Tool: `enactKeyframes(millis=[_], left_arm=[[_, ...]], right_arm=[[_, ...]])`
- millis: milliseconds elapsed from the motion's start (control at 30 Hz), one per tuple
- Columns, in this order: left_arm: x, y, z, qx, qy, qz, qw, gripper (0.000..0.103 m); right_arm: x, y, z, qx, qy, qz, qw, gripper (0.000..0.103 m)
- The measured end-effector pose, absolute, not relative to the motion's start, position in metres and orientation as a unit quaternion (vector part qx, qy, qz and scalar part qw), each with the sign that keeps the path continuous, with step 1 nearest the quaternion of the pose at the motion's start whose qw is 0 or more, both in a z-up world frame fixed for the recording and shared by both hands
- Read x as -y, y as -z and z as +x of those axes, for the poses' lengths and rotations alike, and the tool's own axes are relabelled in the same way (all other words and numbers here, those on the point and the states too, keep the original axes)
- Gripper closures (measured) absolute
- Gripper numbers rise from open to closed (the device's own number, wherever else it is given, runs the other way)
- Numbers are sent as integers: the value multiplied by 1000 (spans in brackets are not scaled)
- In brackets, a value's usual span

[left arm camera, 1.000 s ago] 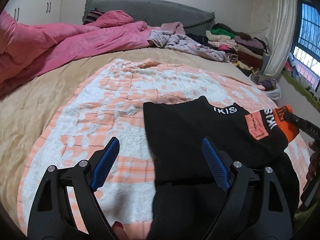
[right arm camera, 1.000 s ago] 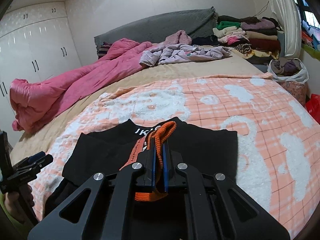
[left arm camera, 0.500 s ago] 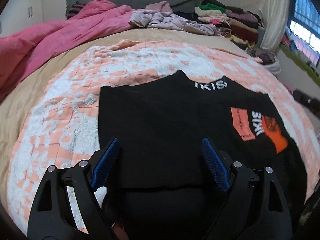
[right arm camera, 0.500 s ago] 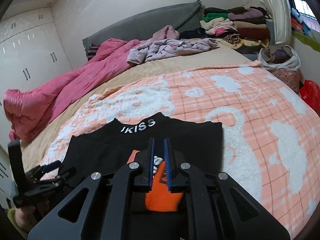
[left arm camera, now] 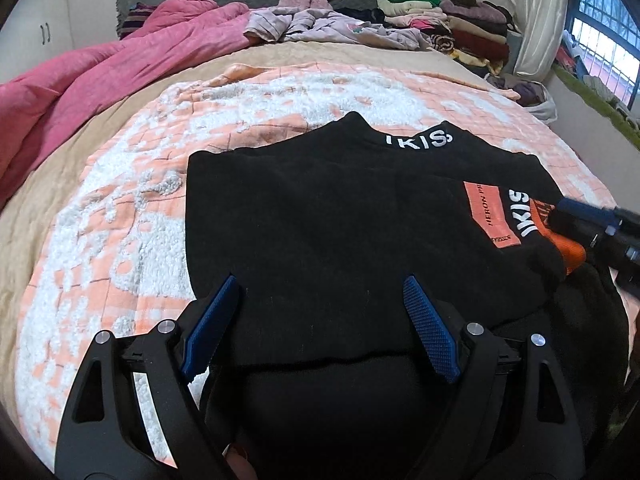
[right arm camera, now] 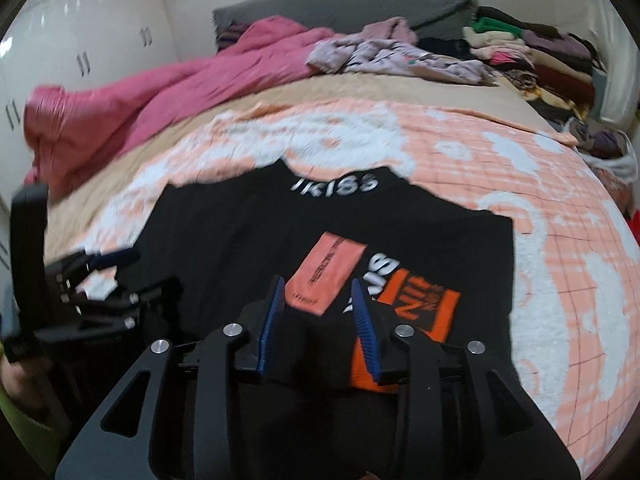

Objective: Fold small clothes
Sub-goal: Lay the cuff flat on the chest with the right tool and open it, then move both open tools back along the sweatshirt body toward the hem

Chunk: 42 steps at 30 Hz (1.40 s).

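Folding in a sleeve of the small black knit sweater (left arm camera: 340, 216) with white collar lettering, which is lying flat on the peach-and-white fleece blanket (left arm camera: 120, 220) covering the bed.

The right gripper (right arm camera: 318, 312) is hovering just over the orange-cuffed sleeve (right arm camera: 416, 308), which is lying across the sweater's front; its blue pads are standing partly apart with nothing visibly clamped between them, so the sleeve looks released. The left gripper (left arm camera: 316, 324) is hanging wide open above the near hem, gripping nothing. To do this step well, I judge the right hand should be lifting straight clear so the cuff is not dragged off line, while the left is pressing the body flat; the sleeve edge should be running parallel to the side seam before any further fold.
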State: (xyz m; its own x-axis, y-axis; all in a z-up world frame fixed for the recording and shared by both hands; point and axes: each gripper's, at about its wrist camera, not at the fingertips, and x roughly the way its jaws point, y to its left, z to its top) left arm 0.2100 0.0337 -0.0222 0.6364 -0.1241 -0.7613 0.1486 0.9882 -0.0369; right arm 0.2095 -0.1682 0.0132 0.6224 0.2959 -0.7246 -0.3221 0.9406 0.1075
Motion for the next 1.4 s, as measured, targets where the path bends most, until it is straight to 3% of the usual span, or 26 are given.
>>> enactKeyframes(millis=[433,567,933,1400], left_arm=[[-35,24,210,-423,76,14,903,26],[-35,25,210,-425,76,16,902,26],[-34,26,209,-426,76,15,901,26],[-40,15,202,-427,81,1,900,26]], right_arm=[[164,10,209,-434,-161,-49,885,66],[174,24,215,-456,-125,-65,879,53],[180,24,216,-458,-132,-42,878,52],[180,11,211,-446,-145,-22,883,35]])
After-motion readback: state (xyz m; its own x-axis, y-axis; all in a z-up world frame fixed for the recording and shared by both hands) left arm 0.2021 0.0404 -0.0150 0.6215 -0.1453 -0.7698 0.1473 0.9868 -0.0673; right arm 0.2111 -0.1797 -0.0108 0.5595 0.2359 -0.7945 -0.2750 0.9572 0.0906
